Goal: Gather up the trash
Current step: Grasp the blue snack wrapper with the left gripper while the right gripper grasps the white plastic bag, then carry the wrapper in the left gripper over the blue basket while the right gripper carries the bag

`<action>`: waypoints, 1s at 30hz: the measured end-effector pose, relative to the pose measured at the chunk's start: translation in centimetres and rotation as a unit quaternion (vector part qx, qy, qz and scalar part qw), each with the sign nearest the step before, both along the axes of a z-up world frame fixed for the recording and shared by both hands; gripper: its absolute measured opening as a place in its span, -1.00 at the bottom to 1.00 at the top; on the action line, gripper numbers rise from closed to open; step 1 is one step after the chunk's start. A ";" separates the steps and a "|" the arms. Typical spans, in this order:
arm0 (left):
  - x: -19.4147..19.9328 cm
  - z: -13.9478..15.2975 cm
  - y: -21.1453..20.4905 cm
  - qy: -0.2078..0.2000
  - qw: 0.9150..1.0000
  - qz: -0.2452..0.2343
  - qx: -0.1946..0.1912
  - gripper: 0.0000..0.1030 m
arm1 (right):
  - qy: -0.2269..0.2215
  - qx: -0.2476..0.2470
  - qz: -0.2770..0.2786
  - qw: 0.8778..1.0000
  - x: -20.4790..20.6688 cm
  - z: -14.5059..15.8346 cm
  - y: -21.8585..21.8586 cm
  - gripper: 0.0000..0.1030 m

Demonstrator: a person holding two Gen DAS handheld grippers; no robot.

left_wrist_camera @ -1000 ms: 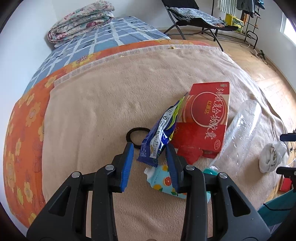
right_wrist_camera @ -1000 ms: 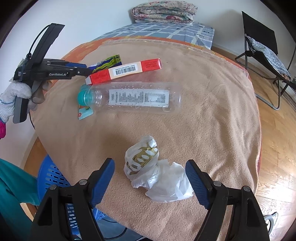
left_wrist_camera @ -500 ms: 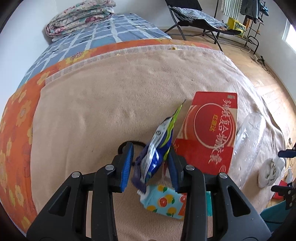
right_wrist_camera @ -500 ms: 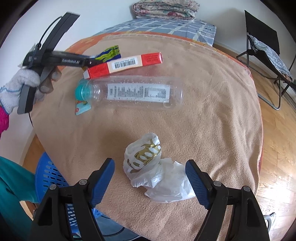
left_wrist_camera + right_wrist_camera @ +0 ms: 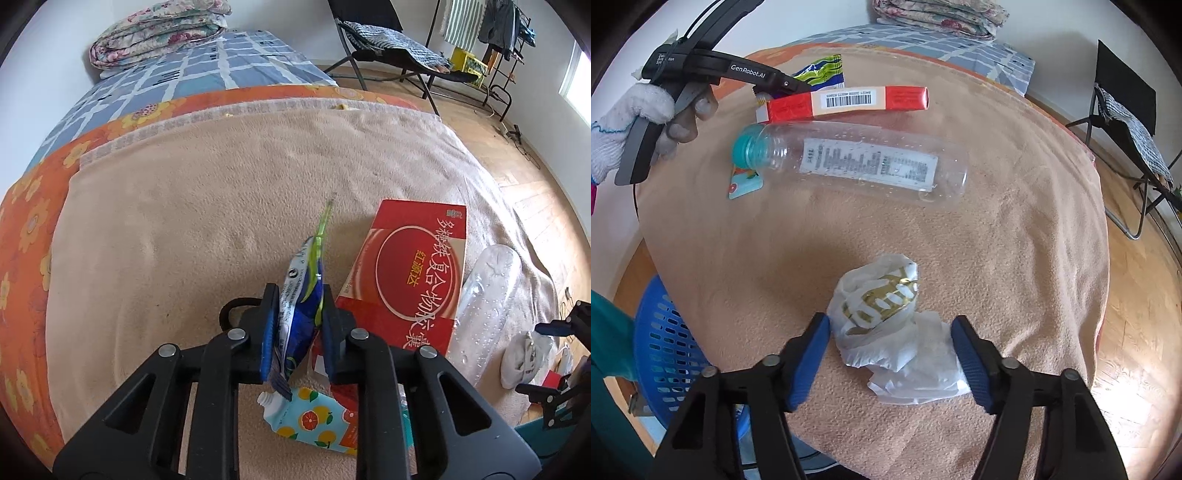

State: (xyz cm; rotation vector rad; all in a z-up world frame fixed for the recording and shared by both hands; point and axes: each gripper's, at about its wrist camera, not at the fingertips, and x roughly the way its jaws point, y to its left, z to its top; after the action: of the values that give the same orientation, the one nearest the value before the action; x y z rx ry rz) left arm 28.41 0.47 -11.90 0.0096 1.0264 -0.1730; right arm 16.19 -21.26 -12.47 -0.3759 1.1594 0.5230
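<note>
My left gripper (image 5: 298, 328) is closing its jaws on a blue snack wrapper (image 5: 301, 295), pinched between the blue pads and lifted edge-up off the beige blanket (image 5: 221, 206). A red box (image 5: 413, 273), a clear plastic bottle (image 5: 857, 162) with a teal cap and an orange-print pouch (image 5: 314, 421) lie beside it. My right gripper (image 5: 890, 332) points down over a crumpled white plastic bag (image 5: 879, 306). Its jaws are closing with the bag between them, and the pads stand at the bag's sides without squeezing it.
A blue plastic basket (image 5: 665, 343) stands on the floor below the bed's near-left edge. A black ring (image 5: 231, 314) lies by the left fingers. A folded quilt (image 5: 159, 33) sits at the bed's far end, with a folding chair (image 5: 388, 37) on the wooden floor.
The left jaws have drawn together onto the blue wrapper and tipped it up on edge. The right jaws have narrowed around the white bag, which has not moved.
</note>
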 end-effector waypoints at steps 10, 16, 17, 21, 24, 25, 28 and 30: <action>-1.1 2.2 1.2 -0.024 1.000 0.015 -0.012 -0.66 | -0.002 0.045 -0.031 0.998 0.4 1.5 -0.8 -0.05; -2.8 4.1 2.6 -0.039 0.999 0.026 -0.017 -0.66 | -0.024 0.074 -0.050 0.996 0.7 3.5 -0.8 -0.06; -3.2 4.4 2.8 -0.041 0.999 0.029 -0.017 -0.66 | -0.028 0.079 -0.053 0.995 0.6 3.9 -0.7 -0.06; -5.1 5.7 3.9 -0.048 0.998 0.038 -0.030 -0.66 | -0.043 0.103 -0.063 0.992 0.2 5.4 -0.4 -0.06; -6.9 6.8 4.5 -0.055 0.997 0.041 -0.029 -0.66 | -0.057 0.116 -0.069 0.989 -0.3 6.5 0.0 -0.05; -7.5 7.1 4.7 -0.058 0.997 0.043 -0.032 -0.66 | -0.060 0.120 -0.070 0.988 -0.4 6.7 0.1 -0.05; -9.5 8.1 5.0 -0.065 0.997 0.042 -0.033 -0.66 | -0.069 0.128 -0.069 0.987 -0.9 7.5 0.7 -0.05; -10.6 8.5 5.1 -0.069 0.996 0.041 -0.030 -0.66 | -0.075 0.129 -0.068 0.986 -1.2 7.8 1.0 -0.05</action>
State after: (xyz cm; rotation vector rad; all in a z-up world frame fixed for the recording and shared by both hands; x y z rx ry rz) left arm 17.83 5.58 -3.37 -0.0748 0.8822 -0.1269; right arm 15.03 -20.28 -4.63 -0.1094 0.9496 0.5092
